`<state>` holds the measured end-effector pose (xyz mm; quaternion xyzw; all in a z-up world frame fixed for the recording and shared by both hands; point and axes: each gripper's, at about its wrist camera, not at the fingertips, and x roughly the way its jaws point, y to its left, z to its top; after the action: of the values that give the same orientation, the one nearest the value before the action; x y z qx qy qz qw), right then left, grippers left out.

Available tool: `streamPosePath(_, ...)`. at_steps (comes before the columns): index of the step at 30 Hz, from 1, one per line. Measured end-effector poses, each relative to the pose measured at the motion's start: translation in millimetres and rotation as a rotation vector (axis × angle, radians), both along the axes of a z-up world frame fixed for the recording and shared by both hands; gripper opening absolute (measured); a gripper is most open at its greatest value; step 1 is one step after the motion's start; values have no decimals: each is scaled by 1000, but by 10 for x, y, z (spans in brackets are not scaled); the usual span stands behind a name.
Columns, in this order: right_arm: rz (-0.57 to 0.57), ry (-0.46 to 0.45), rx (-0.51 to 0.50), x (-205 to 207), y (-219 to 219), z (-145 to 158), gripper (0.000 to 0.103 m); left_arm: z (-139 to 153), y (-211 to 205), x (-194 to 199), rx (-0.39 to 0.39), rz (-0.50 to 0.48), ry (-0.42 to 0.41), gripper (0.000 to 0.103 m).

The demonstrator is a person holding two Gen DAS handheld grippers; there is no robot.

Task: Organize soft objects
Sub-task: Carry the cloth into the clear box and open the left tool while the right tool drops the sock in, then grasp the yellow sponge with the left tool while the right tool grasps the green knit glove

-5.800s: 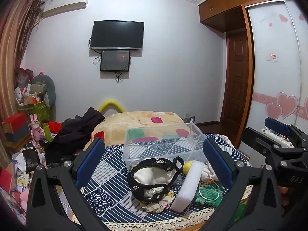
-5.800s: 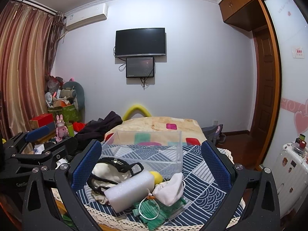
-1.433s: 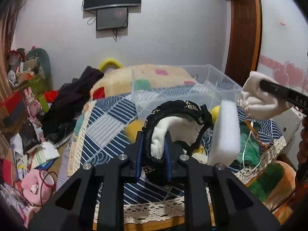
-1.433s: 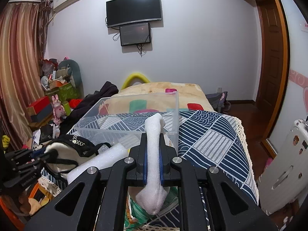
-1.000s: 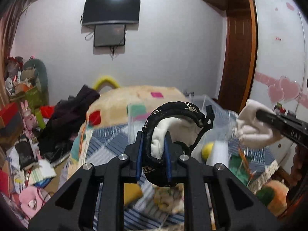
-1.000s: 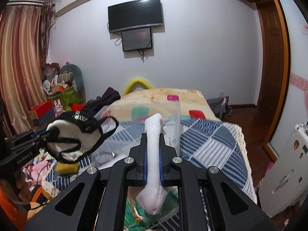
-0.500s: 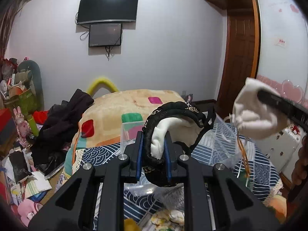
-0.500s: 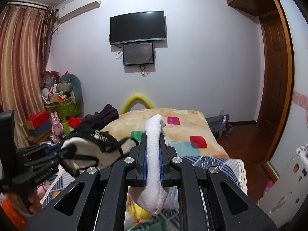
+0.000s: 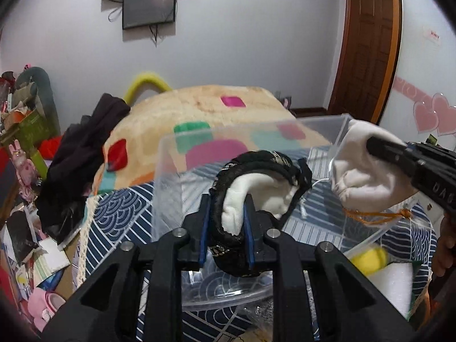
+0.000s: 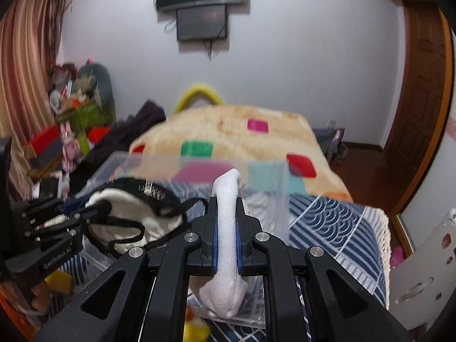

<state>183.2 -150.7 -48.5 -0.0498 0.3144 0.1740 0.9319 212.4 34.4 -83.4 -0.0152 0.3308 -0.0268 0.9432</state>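
Clear plastic bin (image 9: 171,154) is being approached; left tongs (image 9: 225,228) clamped on the black-trimmed pad (image 9: 256,188), right tongs (image 10: 226,228) clamped on the white pouch (image 10: 226,285), are best being lowered inside toward 12 o'clock before being opened.

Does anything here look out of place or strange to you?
Mostly the floor left of the bed: papers and toys lie scattered, and dark clothes slump off the mattress edge. The clear bin looks upright, and both held items are gripped cleanly.
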Motion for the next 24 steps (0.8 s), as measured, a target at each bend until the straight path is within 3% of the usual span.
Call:
streamPosePath(4,22,49,-55,34,49,-85,8,-40,-43,-5,0,-17,17,31)
streamPosePath(7,9,30,-90,-2,52,-58,10,15,-50,-69,7,-22,2,41)
streamPosePath(14,-5,-50,-63,-174,-45,221,36,272,-64,-264,-1,-35,-59,45)
streamPosePath(17,-4,-89,-41,-302,-96,364,37,416,-64,-392,6,-33,-100,49)
streamPosePath(24,-6,-163,4,-663,-254,549,51,671,41,-793,10,-6,-187,68)
